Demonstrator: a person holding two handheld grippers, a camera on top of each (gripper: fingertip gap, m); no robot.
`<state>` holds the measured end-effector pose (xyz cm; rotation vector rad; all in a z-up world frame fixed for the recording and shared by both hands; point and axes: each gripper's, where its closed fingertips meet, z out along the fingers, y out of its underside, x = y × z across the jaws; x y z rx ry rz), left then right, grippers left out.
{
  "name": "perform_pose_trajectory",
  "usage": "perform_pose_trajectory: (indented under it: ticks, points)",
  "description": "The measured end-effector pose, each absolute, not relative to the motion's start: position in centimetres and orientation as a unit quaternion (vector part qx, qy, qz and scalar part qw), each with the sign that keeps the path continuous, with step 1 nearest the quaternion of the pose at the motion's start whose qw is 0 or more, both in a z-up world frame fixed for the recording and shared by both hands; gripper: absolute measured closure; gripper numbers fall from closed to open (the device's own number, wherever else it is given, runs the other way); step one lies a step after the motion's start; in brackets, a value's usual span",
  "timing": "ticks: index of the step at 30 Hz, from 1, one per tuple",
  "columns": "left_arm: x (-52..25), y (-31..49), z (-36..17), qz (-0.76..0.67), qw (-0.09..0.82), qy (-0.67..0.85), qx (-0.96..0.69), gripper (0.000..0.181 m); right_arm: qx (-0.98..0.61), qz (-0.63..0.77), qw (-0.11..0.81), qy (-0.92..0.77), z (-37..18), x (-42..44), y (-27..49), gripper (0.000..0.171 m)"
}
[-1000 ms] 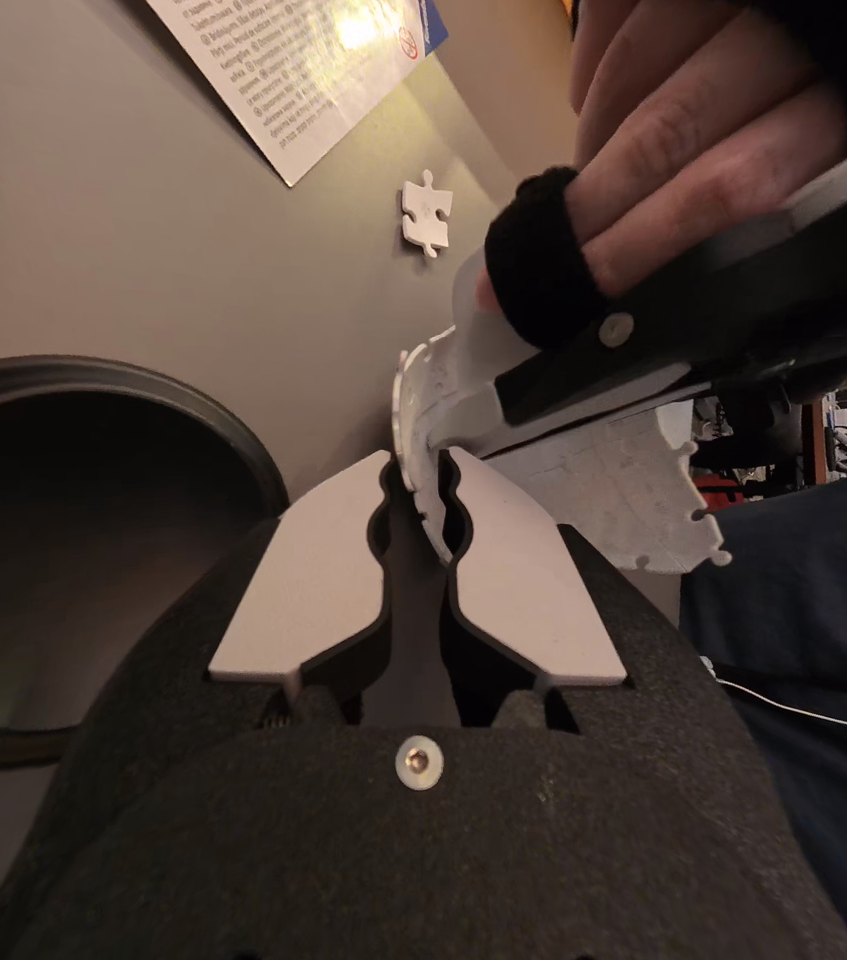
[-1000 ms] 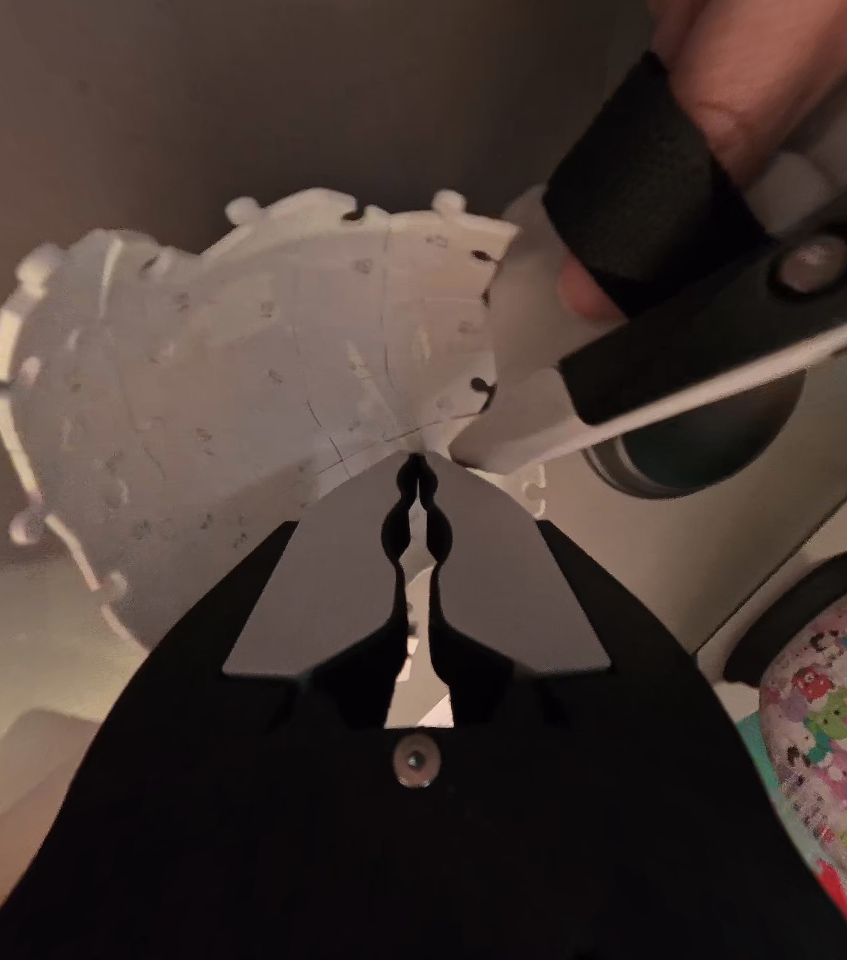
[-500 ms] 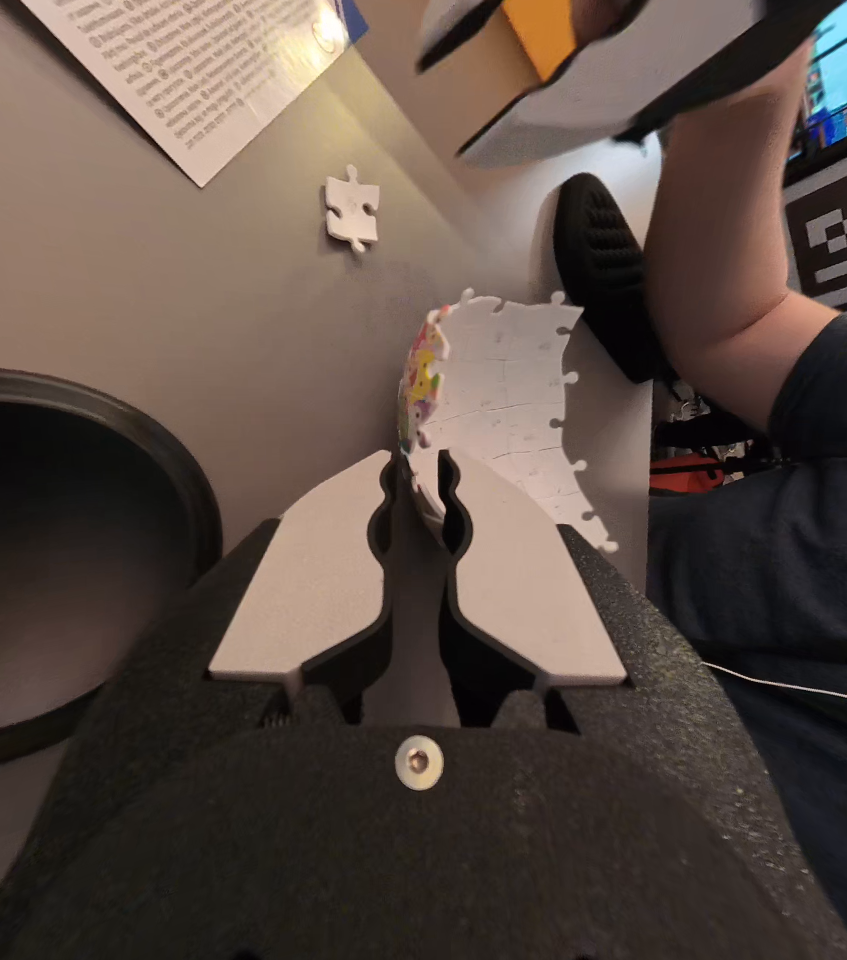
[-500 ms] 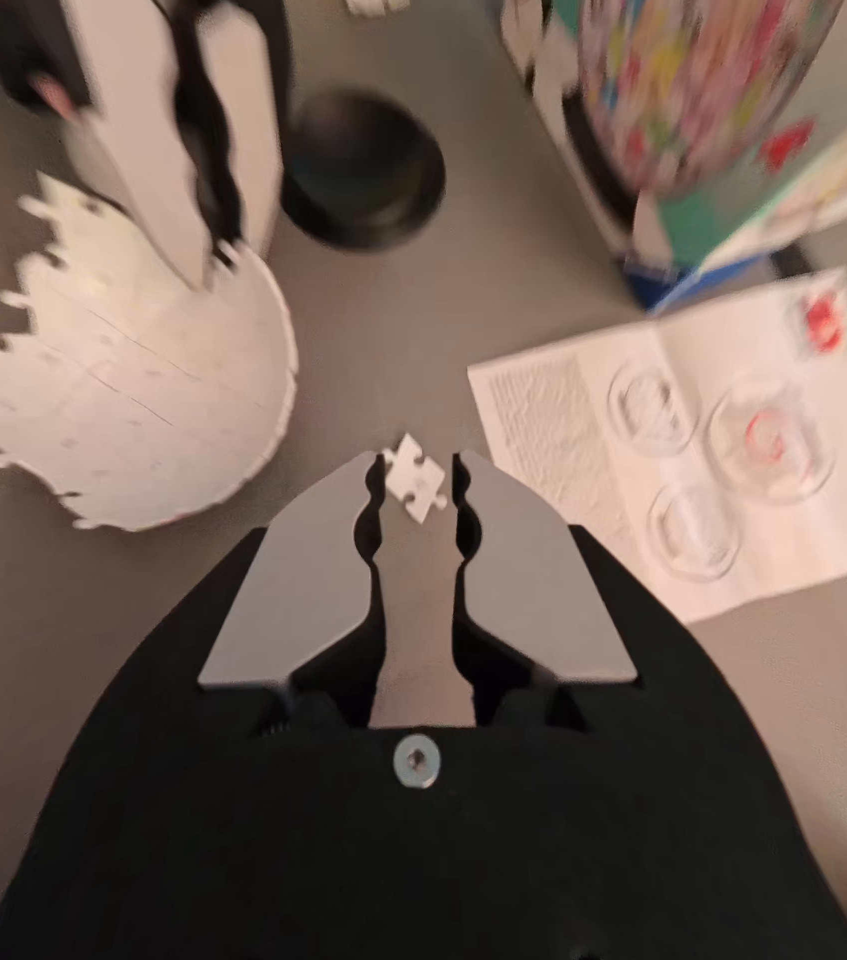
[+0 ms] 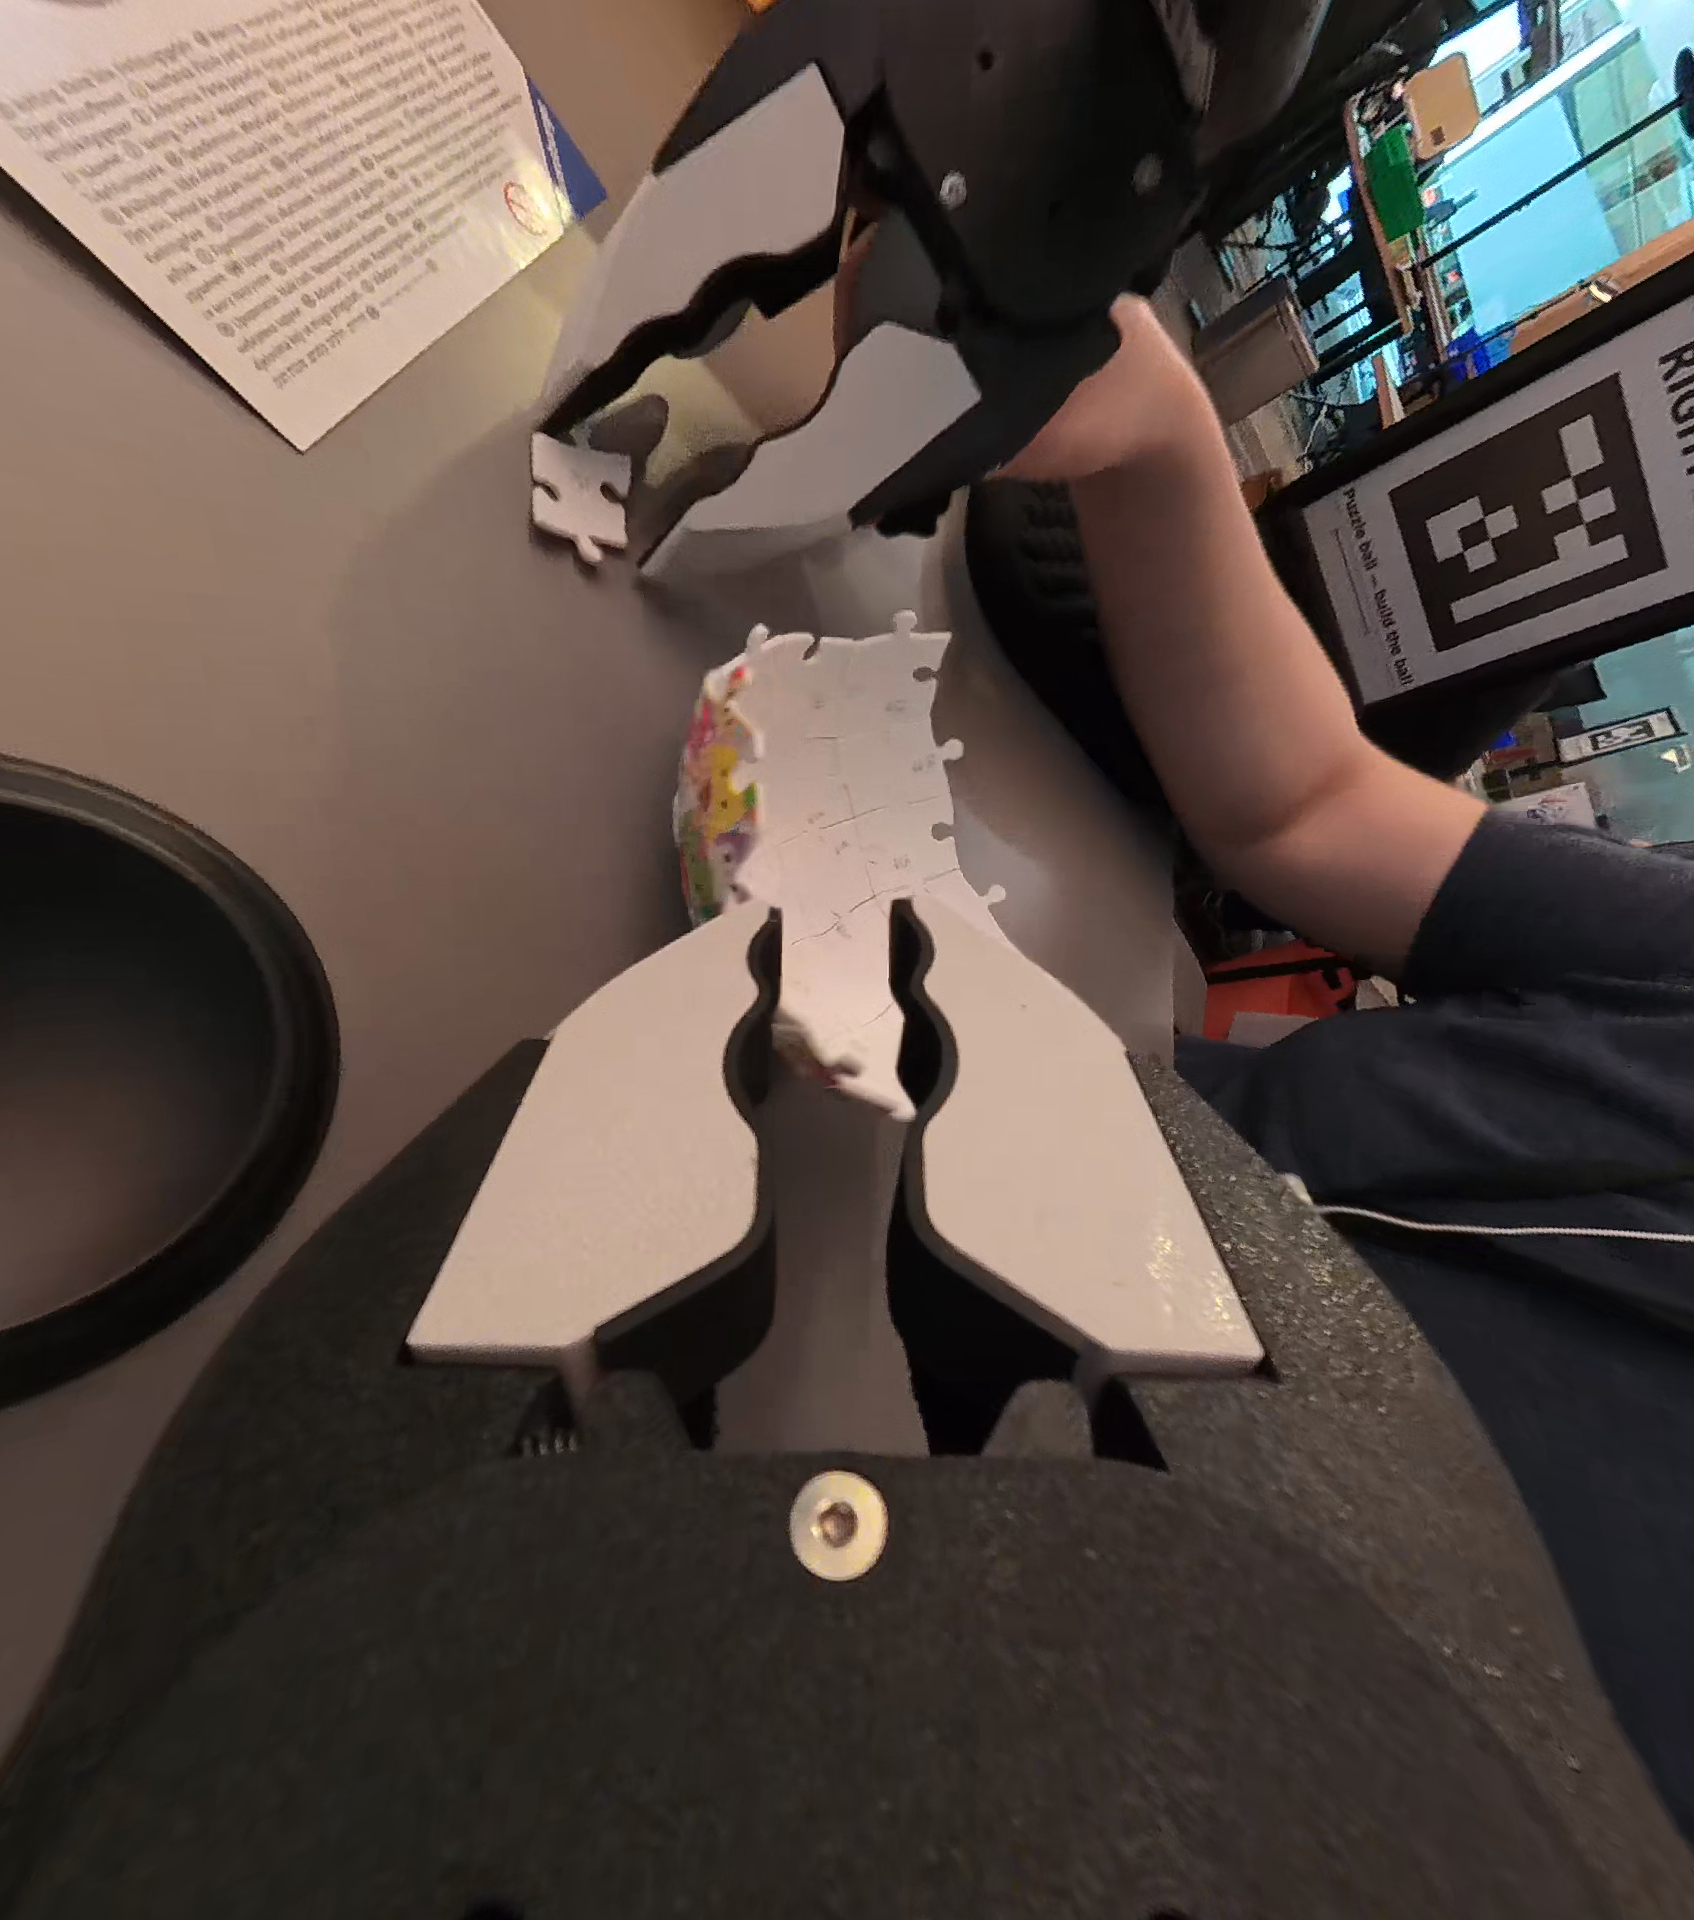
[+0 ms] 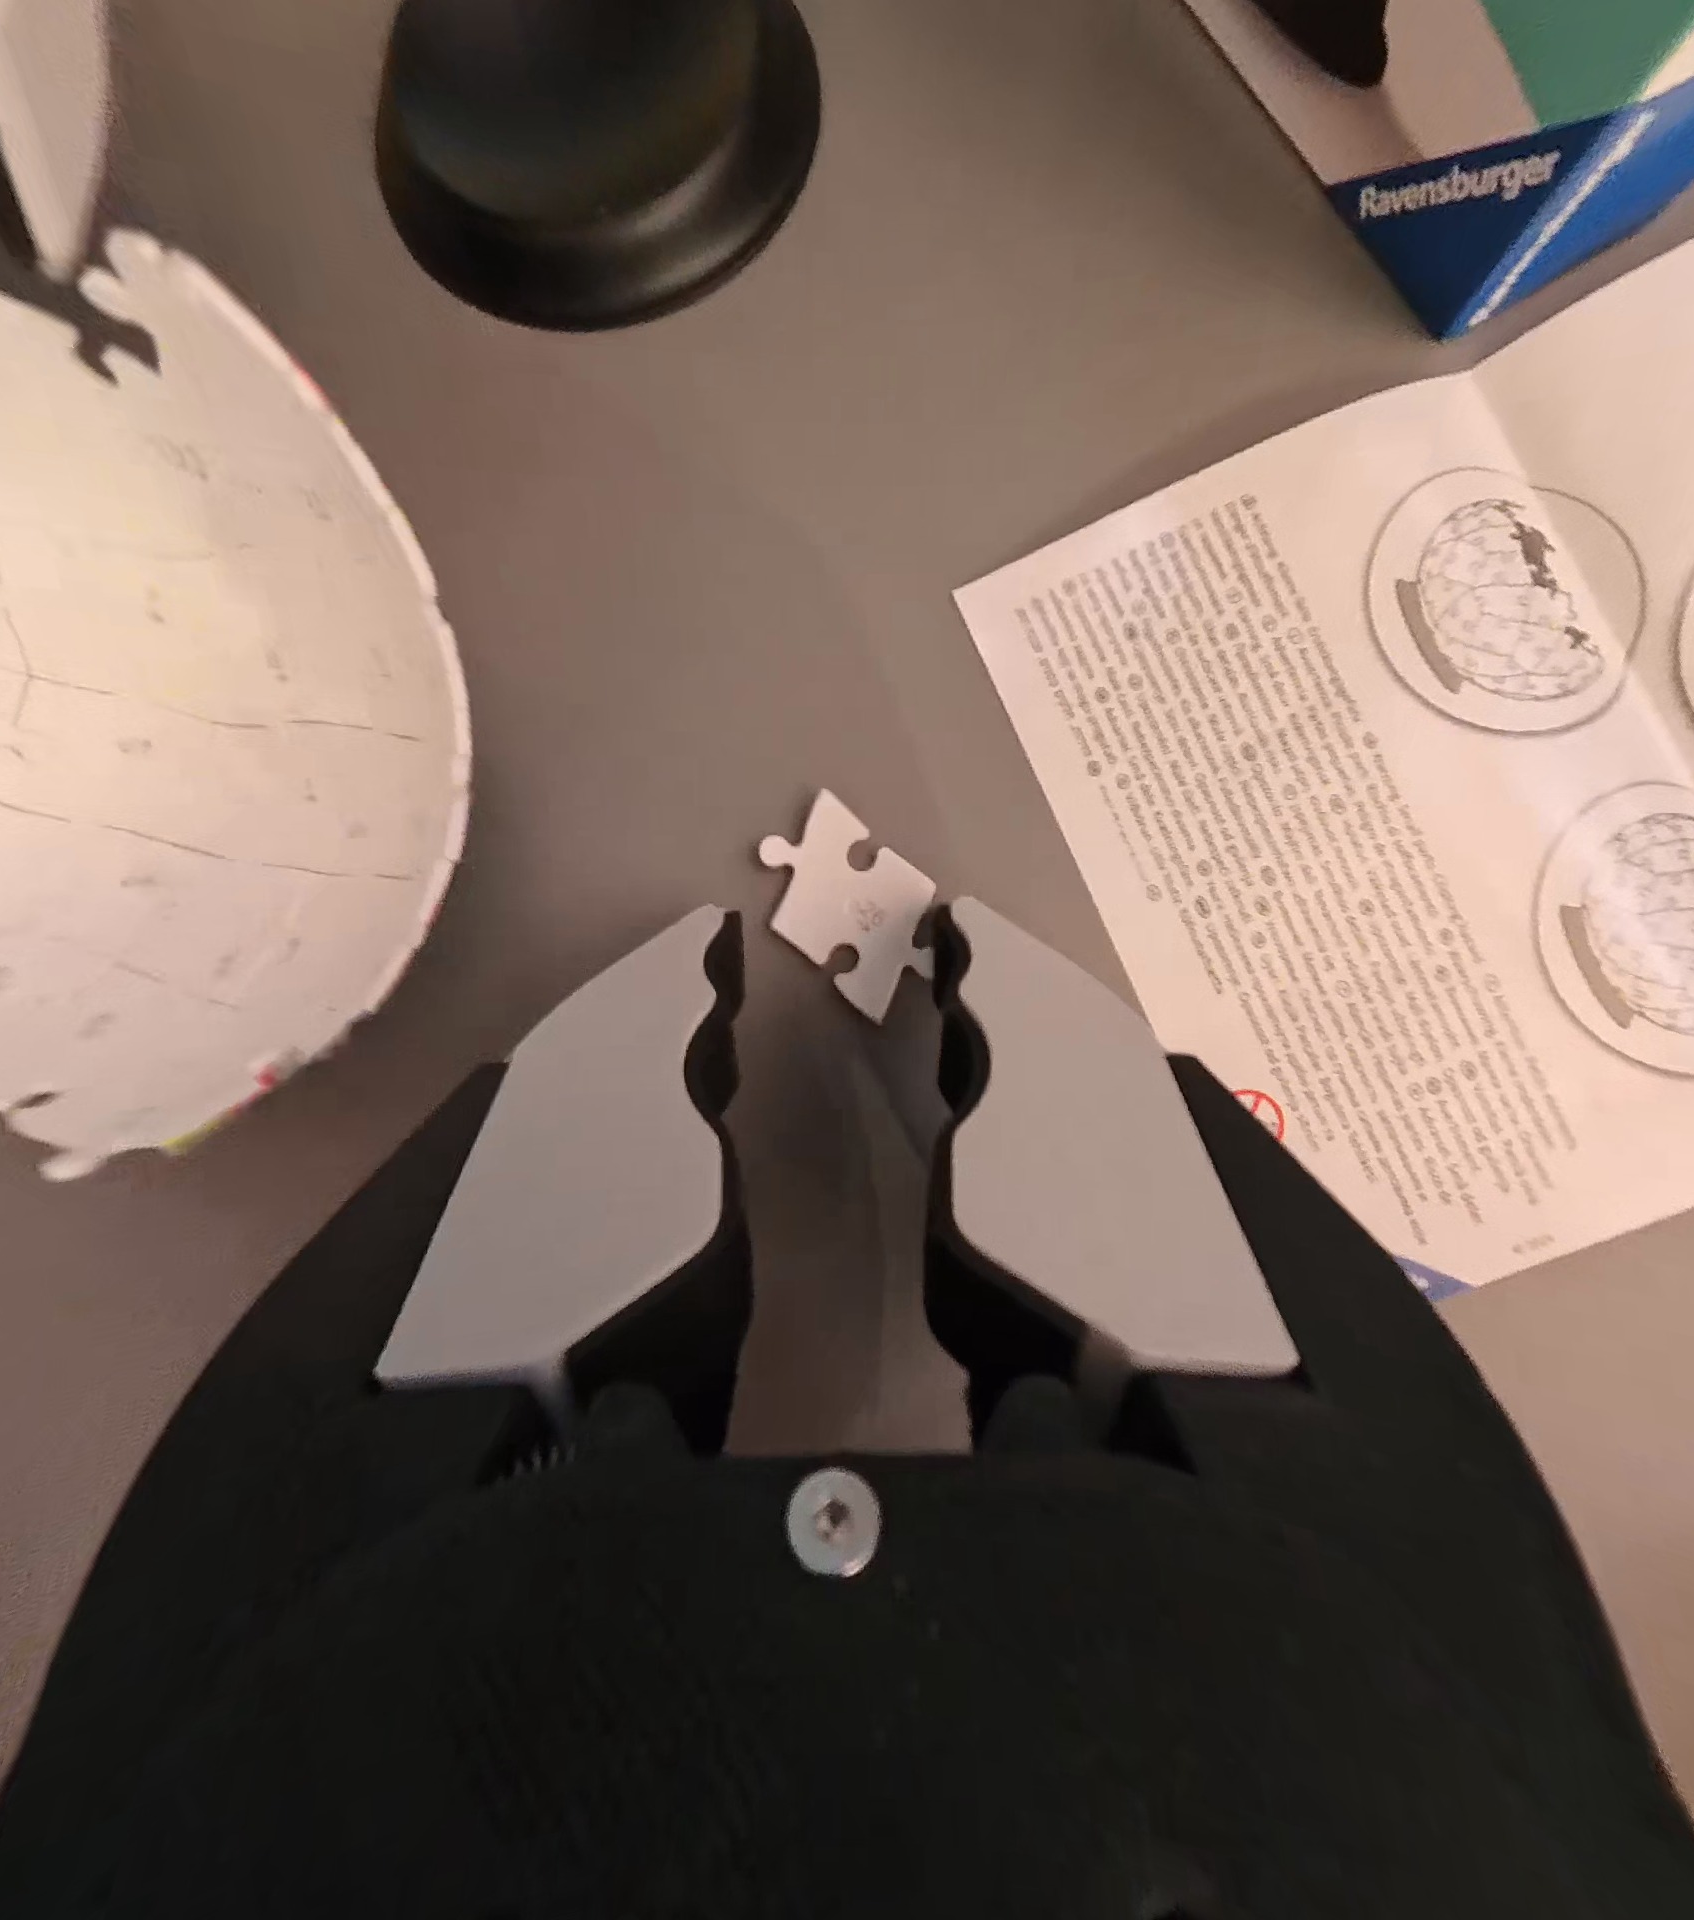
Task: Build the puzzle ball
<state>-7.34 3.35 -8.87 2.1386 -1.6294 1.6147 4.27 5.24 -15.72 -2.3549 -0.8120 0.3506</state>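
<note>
The left gripper pinches the rim of the half-built puzzle ball shell. The right gripper hangs with fingers parted over a loose white puzzle piece lying between its tips, touching the right finger, on the grey table.

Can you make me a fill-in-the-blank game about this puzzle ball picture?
1. The loose piece lies on the grey ____.
2. The left gripper holds the half-built ____.
3. The right gripper has its fingers ____ around the loose piece.
4. The stand beyond the piece is coloured ____.

Missing words: table; ball; open; black
</note>
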Motion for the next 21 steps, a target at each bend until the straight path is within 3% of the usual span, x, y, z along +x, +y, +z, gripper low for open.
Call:
perform_pose_trajectory:
  ticks: [3,18,21]
  points:
    - [-7.6,3.8,-8.4,0.510,-0.013,-0.520,0.685,0.162,-0.892,0.106,0.311,-0.311,-15.8,4.5,4.6,0.150]
    - [-8.4,5.1,-5.3,0.519,-0.075,-0.507,0.684,0.163,-0.889,0.059,0.374,-0.255,-15.7,6.2,0.9,0.155]
    - [-8.2,5.0,-4.5,0.523,-0.089,-0.506,0.680,0.163,-0.882,0.044,0.395,-0.253,-15.1,6.3,0.5,0.170]
